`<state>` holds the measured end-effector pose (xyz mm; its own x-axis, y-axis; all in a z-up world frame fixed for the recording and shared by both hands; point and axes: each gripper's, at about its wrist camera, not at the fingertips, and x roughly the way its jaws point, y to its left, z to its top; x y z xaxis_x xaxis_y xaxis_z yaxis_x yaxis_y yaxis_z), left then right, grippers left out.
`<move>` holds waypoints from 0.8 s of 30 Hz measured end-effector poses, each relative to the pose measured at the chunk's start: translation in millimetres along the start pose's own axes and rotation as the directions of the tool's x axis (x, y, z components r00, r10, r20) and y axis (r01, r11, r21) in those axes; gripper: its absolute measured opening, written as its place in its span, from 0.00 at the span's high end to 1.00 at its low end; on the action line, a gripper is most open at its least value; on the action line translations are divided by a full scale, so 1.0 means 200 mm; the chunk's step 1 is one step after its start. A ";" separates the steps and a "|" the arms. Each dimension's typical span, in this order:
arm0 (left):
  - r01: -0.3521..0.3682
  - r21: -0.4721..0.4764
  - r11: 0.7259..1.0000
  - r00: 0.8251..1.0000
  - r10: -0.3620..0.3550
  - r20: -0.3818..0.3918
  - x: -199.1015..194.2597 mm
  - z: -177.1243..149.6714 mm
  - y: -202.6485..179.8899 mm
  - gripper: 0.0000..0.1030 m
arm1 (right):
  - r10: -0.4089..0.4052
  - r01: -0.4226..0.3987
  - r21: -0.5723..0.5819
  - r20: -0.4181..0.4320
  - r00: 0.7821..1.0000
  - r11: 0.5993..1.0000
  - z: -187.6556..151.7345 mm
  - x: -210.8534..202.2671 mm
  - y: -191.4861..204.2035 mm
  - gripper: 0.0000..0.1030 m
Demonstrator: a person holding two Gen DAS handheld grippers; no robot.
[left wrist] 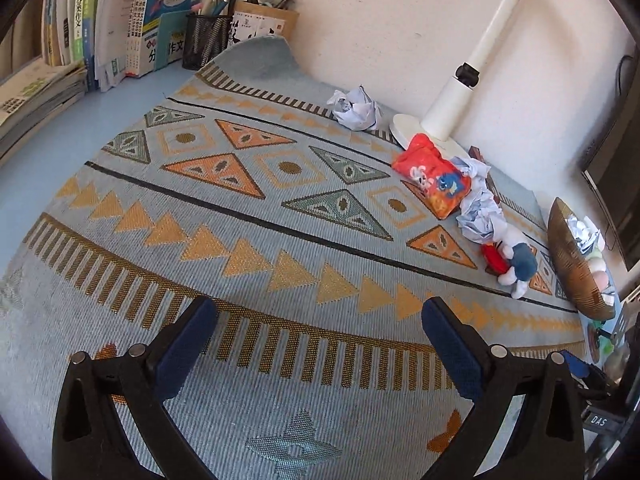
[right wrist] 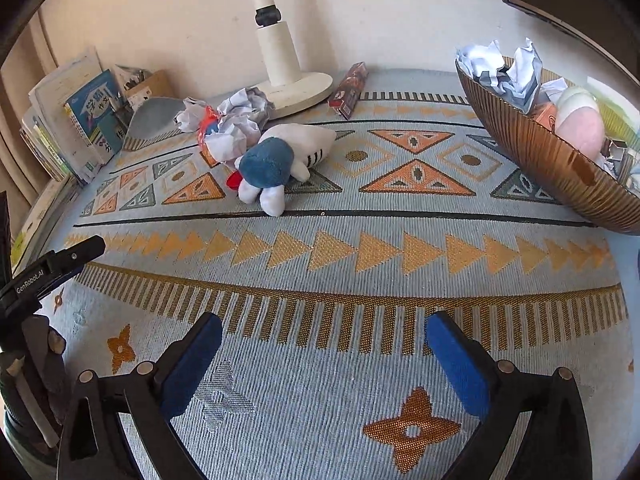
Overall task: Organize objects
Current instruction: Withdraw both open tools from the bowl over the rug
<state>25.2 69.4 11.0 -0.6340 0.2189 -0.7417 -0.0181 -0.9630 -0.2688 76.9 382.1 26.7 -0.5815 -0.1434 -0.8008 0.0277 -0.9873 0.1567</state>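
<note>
My left gripper (left wrist: 320, 312) hangs open over the patterned mat (left wrist: 248, 216), with nothing between its blue pads. My right gripper (right wrist: 324, 324) is open too, above bare mat (right wrist: 360, 360). A white and blue plush toy (right wrist: 280, 164) lies on the mat ahead of the right gripper, also visible as the plush toy (left wrist: 516, 264) at the far right. Beside it lie crumpled paper (right wrist: 240, 120), a red snack bag (left wrist: 432, 176) and another paper ball (left wrist: 354, 108). A ribbed brown bowl (right wrist: 552, 168) at the right holds paper balls and a pink round thing.
A white lamp base (right wrist: 300, 92) stands by the wall, with a small dark red box (right wrist: 350, 88) next to it. Books (left wrist: 100, 20) and a mesh pen holder (left wrist: 204, 40) line the back left. A dark screen (left wrist: 616, 160) stands at the right. The other gripper's black body (right wrist: 52, 268) shows at the left edge.
</note>
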 end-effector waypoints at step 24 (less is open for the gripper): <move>-0.199 0.164 0.966 0.976 0.210 -0.052 0.07 -0.02 -0.13 0.00 | -0.006 0.006 -0.004 -0.001 1.000 1.000 0.00 0.01 0.01 0.00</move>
<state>21.3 98.8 5.4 -0.5822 0.0192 -0.8128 -0.0182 -0.9998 -0.0106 75.3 380.1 26.0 -0.5810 -0.1380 -0.8021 0.0279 -0.9883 0.1499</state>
